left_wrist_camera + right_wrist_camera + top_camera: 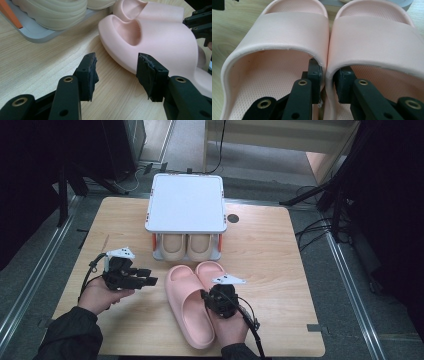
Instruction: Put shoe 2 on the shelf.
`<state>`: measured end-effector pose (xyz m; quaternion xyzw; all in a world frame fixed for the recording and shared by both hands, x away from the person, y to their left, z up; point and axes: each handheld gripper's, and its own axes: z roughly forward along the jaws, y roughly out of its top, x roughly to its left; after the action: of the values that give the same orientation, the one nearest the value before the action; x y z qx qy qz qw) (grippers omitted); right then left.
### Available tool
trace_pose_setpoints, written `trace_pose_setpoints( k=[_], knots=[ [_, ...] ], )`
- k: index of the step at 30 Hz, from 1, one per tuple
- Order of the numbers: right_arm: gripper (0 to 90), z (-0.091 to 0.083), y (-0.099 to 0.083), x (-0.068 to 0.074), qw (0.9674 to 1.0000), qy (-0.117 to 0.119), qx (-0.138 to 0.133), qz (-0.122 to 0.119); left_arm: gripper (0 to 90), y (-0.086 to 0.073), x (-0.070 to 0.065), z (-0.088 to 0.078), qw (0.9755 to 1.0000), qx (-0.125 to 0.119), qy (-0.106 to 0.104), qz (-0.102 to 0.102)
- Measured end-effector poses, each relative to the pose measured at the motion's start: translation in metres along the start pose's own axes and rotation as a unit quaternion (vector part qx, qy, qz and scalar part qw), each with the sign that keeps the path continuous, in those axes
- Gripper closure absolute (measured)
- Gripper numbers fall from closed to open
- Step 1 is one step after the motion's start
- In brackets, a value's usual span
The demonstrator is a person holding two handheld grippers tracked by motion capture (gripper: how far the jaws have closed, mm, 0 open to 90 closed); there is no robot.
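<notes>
Two pink slippers lie side by side on the wooden table: the left slipper and the right slipper. In the right gripper view my right gripper has one jaw inside the left slipper and the other inside the right slipper. Its jaws pinch the two touching inner walls together. My left gripper hangs open just left of the pair. In the left gripper view it holds nothing, with the nearer pink slipper just beyond its right jaw.
A small rack with a white top stands at the table's back middle. A pair of beige slippers sits on its grey lower shelf. A dark round hole lies right of the rack. Bare wood extends on both sides.
</notes>
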<state>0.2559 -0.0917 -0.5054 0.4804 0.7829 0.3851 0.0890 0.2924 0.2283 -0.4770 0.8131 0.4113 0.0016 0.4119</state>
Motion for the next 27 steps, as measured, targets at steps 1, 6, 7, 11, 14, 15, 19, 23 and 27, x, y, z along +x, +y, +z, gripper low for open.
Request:
trace_pose_setpoints(
  k=[1,6,7,11,14,15,19,23,27],
  knots=[
    [77.5,0.0,0.0,0.0,1.0,0.0,0.0,0.0,49.5,0.0,0.0,0.0,1.0,0.0,0.0,0.0],
    [78.4,-0.01,0.003,-0.01,0.9996,0.027,0.01,-0.007,49.4,0.0,0.0,0.0,1.0,0.001,0.0,-0.001],
    [78.3,-0.011,0.003,-0.012,0.9994,0.031,0.011,-0.011,49.3,0.0,0.001,-0.001,1.0,0.002,0.001,0.0],
    [78.2,-0.022,0.009,-0.018,0.9966,0.067,0.031,-0.037,49.1,-0.001,0.003,-0.002,1.0,0.0,0.004,-0.002],
    [78.3,-0.025,0.013,-0.02,0.9908,0.1,0.044,-0.081,48.3,-0.002,0.005,-0.004,0.9999,0.005,0.004,-0.008],
    [78.3,-0.025,0.013,-0.02,0.9908,0.1,0.044,-0.081,48.0,-0.002,0.005,-0.004,0.9999,0.005,0.004,-0.008],
    [78.1,-0.024,0.018,-0.02,0.9797,0.141,0.049,-0.134,47.4,-0.003,0.007,-0.005,0.9999,0.007,0.007,-0.011],
    [77.9,-0.021,0.029,-0.02,0.9667,0.189,0.061,-0.161,47.1,-0.007,0.01,-0.009,0.9997,0.009,0.015,-0.015],
    [77.7,-0.014,0.045,-0.021,0.954,0.233,0.069,-0.175,46.9,-0.013,0.012,-0.016,0.9994,0.002,0.022,-0.027]
  ],
)
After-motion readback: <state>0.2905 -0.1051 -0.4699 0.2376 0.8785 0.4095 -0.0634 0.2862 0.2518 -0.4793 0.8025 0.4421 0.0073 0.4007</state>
